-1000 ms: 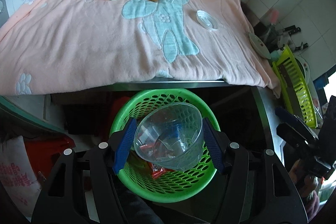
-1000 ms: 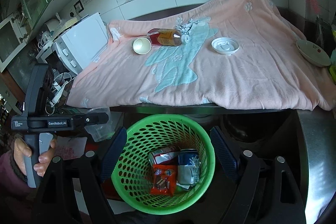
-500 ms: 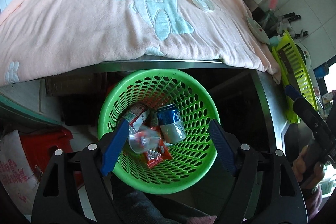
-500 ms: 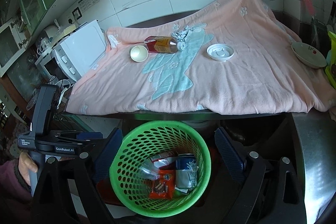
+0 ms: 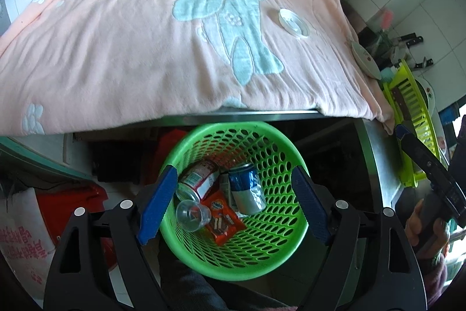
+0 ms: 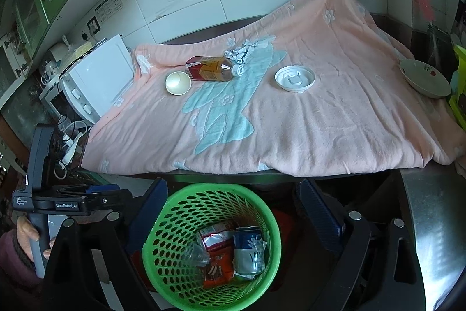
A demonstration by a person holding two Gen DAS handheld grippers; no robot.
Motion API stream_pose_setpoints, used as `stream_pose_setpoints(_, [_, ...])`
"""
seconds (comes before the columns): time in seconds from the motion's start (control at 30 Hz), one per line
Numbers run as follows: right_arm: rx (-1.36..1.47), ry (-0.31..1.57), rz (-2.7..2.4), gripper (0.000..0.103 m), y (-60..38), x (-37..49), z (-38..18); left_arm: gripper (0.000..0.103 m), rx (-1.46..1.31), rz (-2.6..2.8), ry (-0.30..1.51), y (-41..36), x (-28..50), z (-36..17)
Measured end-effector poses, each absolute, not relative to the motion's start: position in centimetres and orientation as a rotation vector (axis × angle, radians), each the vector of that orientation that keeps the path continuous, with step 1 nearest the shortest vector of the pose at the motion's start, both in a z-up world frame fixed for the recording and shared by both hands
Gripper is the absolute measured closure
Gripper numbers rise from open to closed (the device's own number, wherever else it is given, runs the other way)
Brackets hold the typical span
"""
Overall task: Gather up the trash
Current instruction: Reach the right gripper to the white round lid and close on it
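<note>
A green perforated basket (image 5: 233, 261) (image 6: 271, 247) stands on the floor below the counter edge. In it lie a clear plastic cup (image 5: 192, 213) (image 6: 195, 254), a red-and-white can (image 5: 198, 179), a blue can (image 5: 247, 188) and an orange wrapper (image 5: 222, 220). My left gripper (image 5: 233, 203) hangs over the basket, jaws opening, nothing between them. My right gripper (image 6: 233, 212) is also above the basket, jaws opening and empty. On the pink blanket (image 6: 320, 121) lie a paper cup (image 6: 177, 82), a tea bottle (image 6: 212, 68), crumpled foil (image 6: 240, 53) and a white lid (image 6: 294, 77).
A white appliance (image 6: 96, 83) stands at the blanket's left end. A ceramic bowl (image 6: 425, 79) sits at its right end, beside a yellow-green dish rack (image 5: 413, 118). Red bags (image 5: 72, 203) lie under the counter left of the basket.
The clear cup left my left gripper's fingers and fell into the basket. Both grippers' jaws have spread wider.
</note>
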State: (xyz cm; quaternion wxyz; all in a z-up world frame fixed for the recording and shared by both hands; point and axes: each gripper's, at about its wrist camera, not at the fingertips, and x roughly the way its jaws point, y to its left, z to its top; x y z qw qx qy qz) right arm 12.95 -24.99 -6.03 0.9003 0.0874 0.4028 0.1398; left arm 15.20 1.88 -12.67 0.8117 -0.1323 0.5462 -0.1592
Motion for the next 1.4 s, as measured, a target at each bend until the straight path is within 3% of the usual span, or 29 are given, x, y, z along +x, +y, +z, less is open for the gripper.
stream_pose_setpoints(0.57, [0.107, 0.899, 0.201, 0.011, -25.6, 27.5, -7.5, 0.018, -0.31, -0.257, 1.131, 6.2, 22.6, -11.7])
stream_pose_setpoints(1.4, [0.067, 1.083, 0.123, 0.009, -26.1, 43.0, -15.8, 0.018, -0.321, -0.23, 1.152, 9.0, 31.9, -13.3])
